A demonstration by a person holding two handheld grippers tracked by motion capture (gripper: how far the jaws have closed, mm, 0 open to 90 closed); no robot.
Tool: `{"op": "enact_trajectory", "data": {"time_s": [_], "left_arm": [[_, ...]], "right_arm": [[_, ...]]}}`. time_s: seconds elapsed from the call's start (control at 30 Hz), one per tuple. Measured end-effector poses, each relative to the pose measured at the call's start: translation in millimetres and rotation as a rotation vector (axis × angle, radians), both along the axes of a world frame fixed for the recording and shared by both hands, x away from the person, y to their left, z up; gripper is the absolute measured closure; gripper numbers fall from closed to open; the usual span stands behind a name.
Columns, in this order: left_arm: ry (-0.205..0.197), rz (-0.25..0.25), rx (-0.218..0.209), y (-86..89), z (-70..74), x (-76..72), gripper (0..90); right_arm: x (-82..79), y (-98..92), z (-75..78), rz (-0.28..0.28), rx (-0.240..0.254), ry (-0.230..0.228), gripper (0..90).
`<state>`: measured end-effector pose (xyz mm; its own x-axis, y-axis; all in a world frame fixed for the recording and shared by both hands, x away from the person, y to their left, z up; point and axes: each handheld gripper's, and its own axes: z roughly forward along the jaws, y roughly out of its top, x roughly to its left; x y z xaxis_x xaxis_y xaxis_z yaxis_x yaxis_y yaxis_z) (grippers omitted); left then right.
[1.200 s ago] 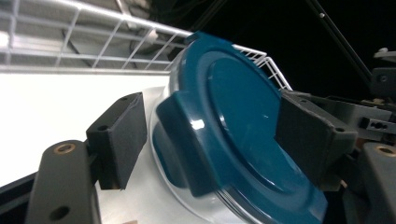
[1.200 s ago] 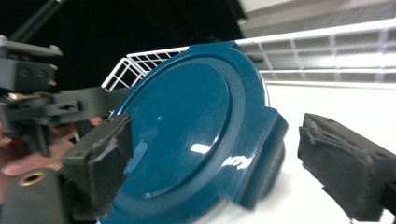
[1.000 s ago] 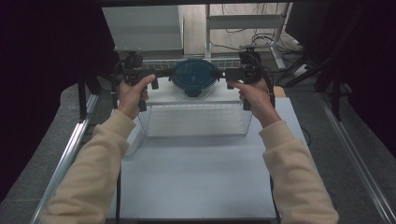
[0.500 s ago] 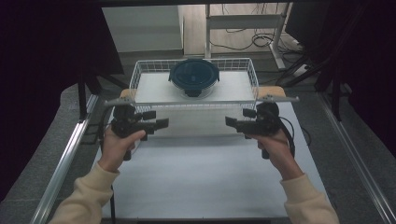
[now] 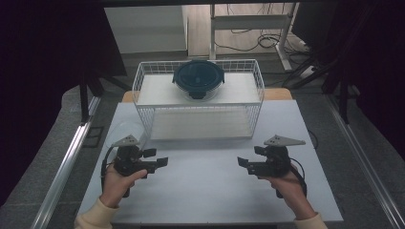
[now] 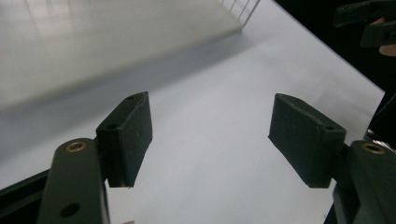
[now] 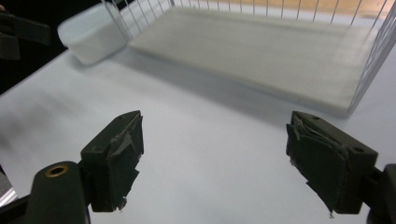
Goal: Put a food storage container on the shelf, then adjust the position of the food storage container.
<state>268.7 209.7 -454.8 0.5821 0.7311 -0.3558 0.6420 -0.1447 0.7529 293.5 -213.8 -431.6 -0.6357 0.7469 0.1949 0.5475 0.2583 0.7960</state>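
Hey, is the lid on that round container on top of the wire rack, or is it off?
On. The dark blue lid sits flat over the round container on the wire rack's top shelf, with a clip tab hanging at its front.

A clear plastic tub [image 5: 125,131] is seen just beside the near left corner of the wire basket. Cables [image 5: 260,40] are strewn on the floor well behind the wire basket, near a grey frame leg [image 5: 211,28]. Dark curtains [image 5: 47,57] are hung left of it.
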Motion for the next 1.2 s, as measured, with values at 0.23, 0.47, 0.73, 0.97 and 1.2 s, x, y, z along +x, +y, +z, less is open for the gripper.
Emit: {"op": "enact_trajectory", "data": {"time_s": [0.23, 0.47, 0.73, 0.97, 1.2], "left_arm": [[0.027, 0.008, 0.059, -3.0, -18.3, -4.5, 33.6], [0.033, -0.014, 0.096, -8.9, -23.9, -6.0, 35.7], [0.016, -0.002, 0.094, -5.9, -19.1, -6.0, 32.6], [-0.017, 0.043, 0.073, 18.6, -2.3, -5.0, 32.2], [-0.021, 0.180, 0.015, 71.7, 22.1, 9.8, 32.6]], "right_arm": [[-4.6, 1.9, -20.1, 0.006, -0.011, 0.045, 19.3], [-6.2, 1.0, -26.7, 0.004, -0.037, 0.047, 19.9], [-6.0, 0.7, -27.7, 0.004, -0.038, 0.046, 20.1], [-5.6, -0.9, -30.1, -0.002, -0.040, 0.058, 20.5], [-4.7, -0.1, -32.5, 0.006, -0.046, 0.064, 20.6]]}}
